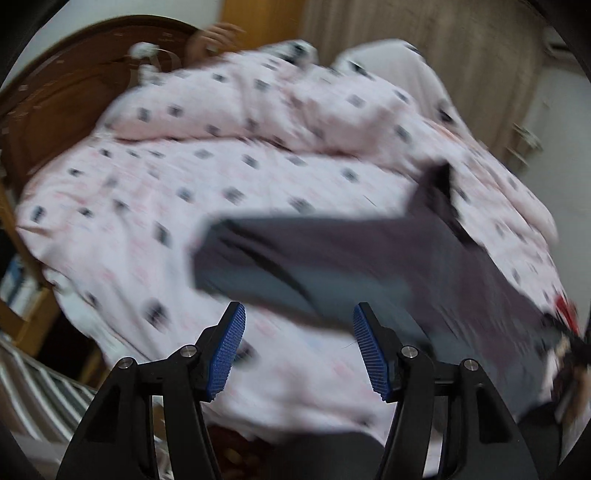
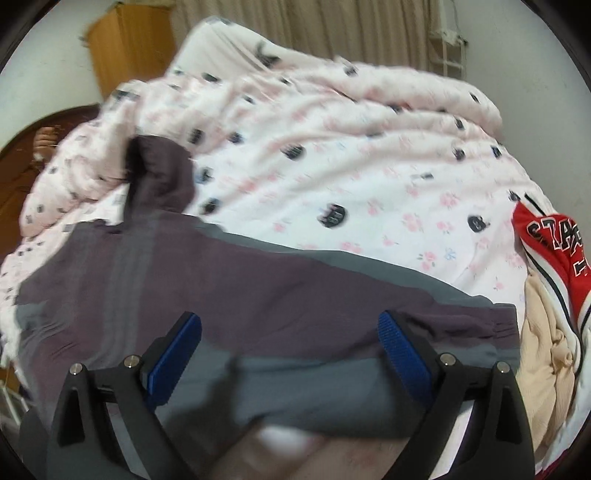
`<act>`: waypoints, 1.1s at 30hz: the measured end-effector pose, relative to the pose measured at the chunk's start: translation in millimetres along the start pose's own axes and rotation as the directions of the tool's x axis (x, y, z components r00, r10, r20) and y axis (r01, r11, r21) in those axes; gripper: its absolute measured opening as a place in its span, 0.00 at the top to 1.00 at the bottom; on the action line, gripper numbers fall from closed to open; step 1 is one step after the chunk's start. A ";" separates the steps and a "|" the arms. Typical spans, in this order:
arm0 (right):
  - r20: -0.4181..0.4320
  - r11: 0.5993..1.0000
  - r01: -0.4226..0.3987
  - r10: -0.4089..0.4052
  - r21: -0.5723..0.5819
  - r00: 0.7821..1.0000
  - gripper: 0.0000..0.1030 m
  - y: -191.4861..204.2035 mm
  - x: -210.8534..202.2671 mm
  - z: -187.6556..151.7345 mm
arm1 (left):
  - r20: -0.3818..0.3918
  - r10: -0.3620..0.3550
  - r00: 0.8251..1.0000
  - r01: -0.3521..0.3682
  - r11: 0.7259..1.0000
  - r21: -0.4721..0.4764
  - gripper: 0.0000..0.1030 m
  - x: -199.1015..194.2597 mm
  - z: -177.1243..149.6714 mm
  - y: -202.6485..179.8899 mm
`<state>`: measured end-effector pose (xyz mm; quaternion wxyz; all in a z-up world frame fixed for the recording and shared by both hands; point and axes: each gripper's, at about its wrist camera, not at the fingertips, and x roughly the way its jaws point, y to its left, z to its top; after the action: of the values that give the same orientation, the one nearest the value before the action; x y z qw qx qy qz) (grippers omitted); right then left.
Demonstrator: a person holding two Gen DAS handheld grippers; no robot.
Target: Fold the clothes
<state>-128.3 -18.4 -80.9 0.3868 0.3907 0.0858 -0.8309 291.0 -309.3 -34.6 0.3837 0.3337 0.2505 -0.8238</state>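
Note:
A grey and dull-purple garment (image 1: 369, 258) lies spread on the pink patterned bedding (image 1: 147, 192), blurred by motion. My left gripper (image 1: 299, 321) hangs above the garment's near edge, jaws open, nothing between the blue pads. In the right wrist view the same garment (image 2: 221, 288) stretches across the lower half, one sleeve reaching up at the left. My right gripper (image 2: 290, 332) stands open just over the garment, pads apart and not pressing on the cloth.
A bunched pink quilt (image 1: 277, 99) fills the far side of the bed. A red and white jersey (image 2: 554, 243) and a beige garment (image 2: 546, 350) lie at the right edge. A brown wooden headboard (image 1: 66, 92) and a curtain (image 2: 332, 26) stand behind.

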 end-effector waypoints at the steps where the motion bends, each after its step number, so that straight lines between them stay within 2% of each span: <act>1: 0.015 1.000 -0.017 0.017 -0.015 1.000 0.05 6.2 -8.6 -2.7 | -0.019 -0.027 0.999 0.027 0.999 0.019 0.46 1.7 -11.6 -14.6; 7: 0.070 0.992 -0.059 0.067 -0.110 0.995 0.05 43.9 -59.2 -36.8 | -0.117 -0.120 0.986 0.131 0.986 0.099 0.46 13.7 -66.7 -76.0; 12: 0.081 0.967 -0.001 0.023 -0.253 0.996 0.05 95.3 -92.8 -93.6 | -0.168 -0.128 0.978 0.158 0.971 0.181 0.46 20.5 -99.6 -111.9; 15: 0.081 0.925 0.044 -0.015 -0.377 0.997 0.05 130.8 -98.5 -131.7 | -0.174 -0.118 0.978 0.153 0.967 0.203 0.46 20.2 -112.1 -121.7; 19: 0.087 0.841 0.074 -0.032 -0.537 0.996 0.05 167.3 -92.8 -174.0 | -0.163 -0.127 0.978 0.160 0.965 0.207 0.46 16.7 -119.8 -122.4; 23: 0.088 0.769 0.101 -0.059 -0.631 0.994 0.05 187.3 -74.1 -199.2 | -0.153 -0.128 0.980 0.154 0.972 0.179 0.46 15.6 -128.5 -110.8; 27: 0.133 0.710 0.181 -0.124 -0.681 0.983 0.05 198.8 -54.1 -211.6 | -0.144 -0.134 0.980 0.153 0.979 0.131 0.46 15.5 -135.3 -96.3; 30: 0.153 0.708 0.226 -0.167 -0.669 0.974 0.05 195.6 -43.9 -207.9 | -0.146 -0.139 0.979 0.158 0.979 0.125 0.46 16.1 -139.0 -91.4; 33: 0.174 0.742 0.250 -0.181 -0.622 0.968 0.05 186.0 -44.8 -196.0 | -0.152 -0.149 0.977 0.170 0.976 0.138 0.46 17.1 -141.8 -92.7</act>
<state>135.7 -33.1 -152.5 0.4015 0.1802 0.3882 -0.8097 259.3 -168.7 -125.2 0.2716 0.3976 0.2403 -0.8429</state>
